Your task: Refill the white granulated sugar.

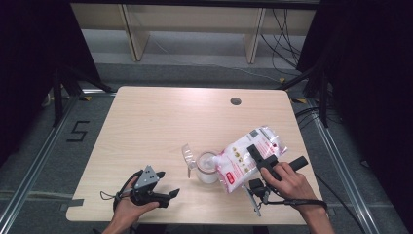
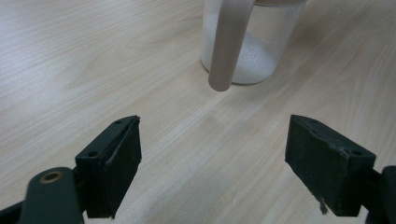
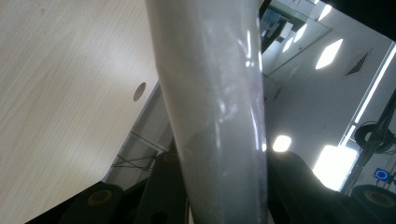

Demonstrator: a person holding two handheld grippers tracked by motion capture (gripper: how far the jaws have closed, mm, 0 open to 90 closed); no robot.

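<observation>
A white and pink bag (image 1: pixel 246 158) hangs tilted, its lower corner over a clear jar (image 1: pixel 207 169) that holds white grains. My right gripper (image 1: pixel 261 157) is shut on the bag's middle; in the right gripper view the bag (image 3: pixel 215 93) runs up between the two jaws. The jar's clear lid (image 1: pixel 187 157) stands open at its left. My left gripper (image 1: pixel 167 183) rests open near the table's front left, pointing toward the jar. In the left gripper view the jar (image 2: pixel 261 51) stands ahead of the open gripper (image 2: pixel 215 158), with bare tabletop between the jaws.
The light wooden table (image 1: pixel 160 117) has a round cable hole (image 1: pixel 235 101) at the back right. A small black and grey object (image 1: pixel 254 194) lies by the front edge under the right hand. Black stands and cables flank the table on the floor.
</observation>
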